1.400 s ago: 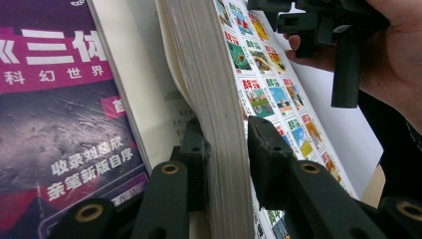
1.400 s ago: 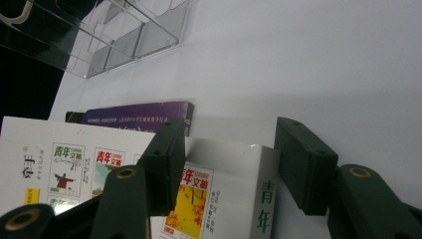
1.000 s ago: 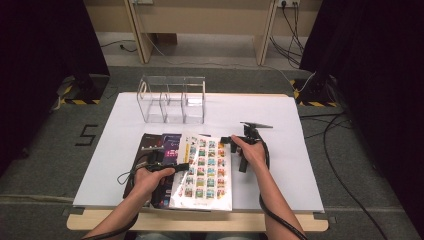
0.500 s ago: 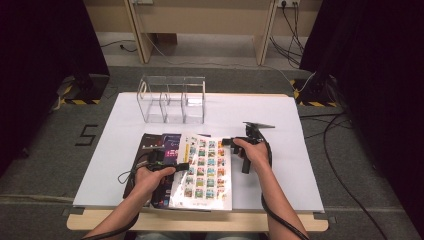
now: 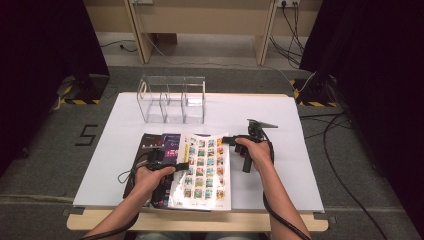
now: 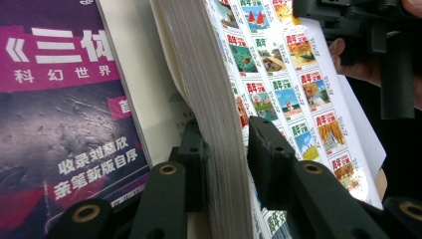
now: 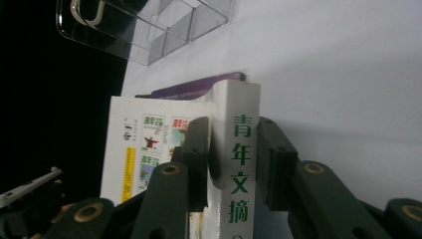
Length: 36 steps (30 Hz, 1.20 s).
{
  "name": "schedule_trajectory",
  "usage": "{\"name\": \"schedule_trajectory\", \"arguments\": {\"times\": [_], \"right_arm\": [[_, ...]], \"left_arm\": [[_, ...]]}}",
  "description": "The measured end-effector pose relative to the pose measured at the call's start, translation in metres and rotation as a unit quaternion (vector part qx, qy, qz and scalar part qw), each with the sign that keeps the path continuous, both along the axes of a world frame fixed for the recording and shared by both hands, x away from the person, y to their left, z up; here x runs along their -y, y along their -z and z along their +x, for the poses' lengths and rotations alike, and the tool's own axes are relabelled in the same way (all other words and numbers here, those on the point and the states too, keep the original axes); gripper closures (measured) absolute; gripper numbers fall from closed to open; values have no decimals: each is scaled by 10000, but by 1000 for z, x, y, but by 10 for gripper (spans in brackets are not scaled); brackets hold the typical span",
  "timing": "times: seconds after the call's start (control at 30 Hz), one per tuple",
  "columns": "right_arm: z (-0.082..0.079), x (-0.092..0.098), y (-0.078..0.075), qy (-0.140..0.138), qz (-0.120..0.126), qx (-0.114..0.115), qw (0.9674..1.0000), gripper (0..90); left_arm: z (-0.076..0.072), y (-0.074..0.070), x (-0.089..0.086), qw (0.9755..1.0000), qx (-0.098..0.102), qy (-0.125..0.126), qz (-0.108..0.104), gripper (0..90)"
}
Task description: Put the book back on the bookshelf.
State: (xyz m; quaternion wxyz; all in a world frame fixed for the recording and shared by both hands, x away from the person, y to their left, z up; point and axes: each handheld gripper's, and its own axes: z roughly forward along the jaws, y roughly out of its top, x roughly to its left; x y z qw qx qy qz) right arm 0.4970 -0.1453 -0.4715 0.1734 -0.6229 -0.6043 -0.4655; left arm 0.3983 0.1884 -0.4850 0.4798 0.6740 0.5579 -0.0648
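Two grippers work one thick white magazine (image 5: pixel 202 170), its cover a grid of small colour pictures; it lies at the near edge of the white table (image 5: pixel 300 165), overlapping two darker books: a purple one (image 5: pixel 170 145) and a black one (image 5: pixel 149 142). The left gripper (image 5: pixel 184 165) clamps the page edge, and the left gripper view shows the paper block squeezed between both pads (image 6: pixel 266 149). The right gripper (image 5: pixel 227 140) has just been closing its jaws on the spine; the right gripper view shows green characters on that spine (image 7: pixel 239 164), pressed from both sides. Farther back stands one clear acrylic organiser (image 5: pixel 172 100) with three compartments
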Motion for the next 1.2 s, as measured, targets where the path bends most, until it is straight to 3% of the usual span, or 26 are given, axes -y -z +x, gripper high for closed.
{"name": "schedule_trajectory", "arguments": {"times": [0.3, 0.4, 0.47, 0.6, 0.67, 0.8, 0.87, 0.93, 1.03, 1.2], "right_arm": [[-1, -4, -5, 55, -55, 19, 10000, 690], [-1, -7, -4, 124, -243, 63, 9996, 682], [-2, -7, -3, 175, -207, 5, 9996, 699], [-4, -9, -7, 207, -177, 104, 9996, 729], [-7, -11, -12, 216, -193, 221, 9993, 733], [-12, -15, -26, 125, -167, 524, 9984, 736], [-19, -20, -45, 49, -207, 874, 9960, 737], [-20, -22, -49, 35, -187, 952, 9953, 738], [-28, -26, -67, 27, -277, 1287, 9913, 738], [-38, -31, -89, 42, -465, 1720, 9840, 738]], "left_arm": [[0, -1, 0, 10000, 41, 13, 58, 691], [0, -1, 1, 10000, 40, 11, 77, 690], [0, -1, 1, 10000, 37, 12, 79, 689], [1, -2, -1, 10000, -2, 1, 42, 680], [1, -2, -3, 10000, 28, 43, 56, 661], [-4, -8, -8, 9985, 356, 49, 423, 529], [-10, -10, -15, 9971, 522, -81, 552, 455], [-16, -14, -23, 9959, 709, -185, 535, 438], [-28, -20, -40, 9937, 951, -393, 442, 424], [-47, -16, -54, 9919, 1101, -571, 260, 421]]}}
